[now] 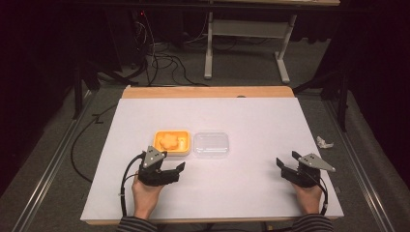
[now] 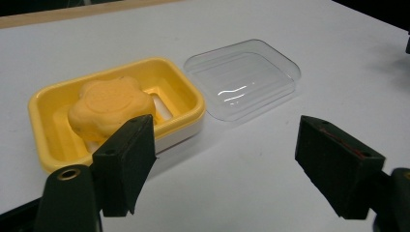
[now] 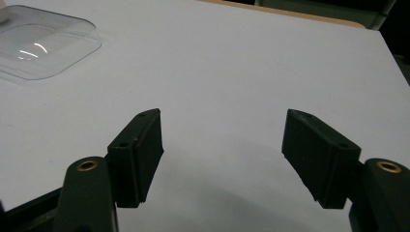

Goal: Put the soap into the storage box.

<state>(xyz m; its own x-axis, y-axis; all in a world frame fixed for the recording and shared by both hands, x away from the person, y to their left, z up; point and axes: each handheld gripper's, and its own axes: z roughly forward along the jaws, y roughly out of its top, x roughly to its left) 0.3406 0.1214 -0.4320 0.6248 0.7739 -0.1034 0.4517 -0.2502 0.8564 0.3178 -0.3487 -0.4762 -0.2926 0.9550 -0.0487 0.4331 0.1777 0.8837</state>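
Note:
A yellow soap dish [image 1: 158,147] [image 2: 189,86] sits on the white table left of centre, with an orange flower-shaped soap [image 1: 169,140] [image 2: 109,104] in it. A clear plastic lid [image 1: 211,143] [image 2: 241,77] [image 3: 43,46] lies on the table right beside the dish. My left gripper [image 1: 172,162] [image 2: 225,137] is open just in front of the dish, its jaws wide apart and holding nothing. Near the table's front right, my right gripper [image 1: 287,158] [image 3: 222,121] is open over bare table, well to the right of the lid.
The white sheet [image 1: 251,116] covers a wooden table whose far edge [image 1: 208,92] shows. A crumpled white scrap [image 1: 325,142] lies on the floor at the right. Cables [image 1: 159,63] and a desk frame [image 1: 209,43] stand beyond the table.

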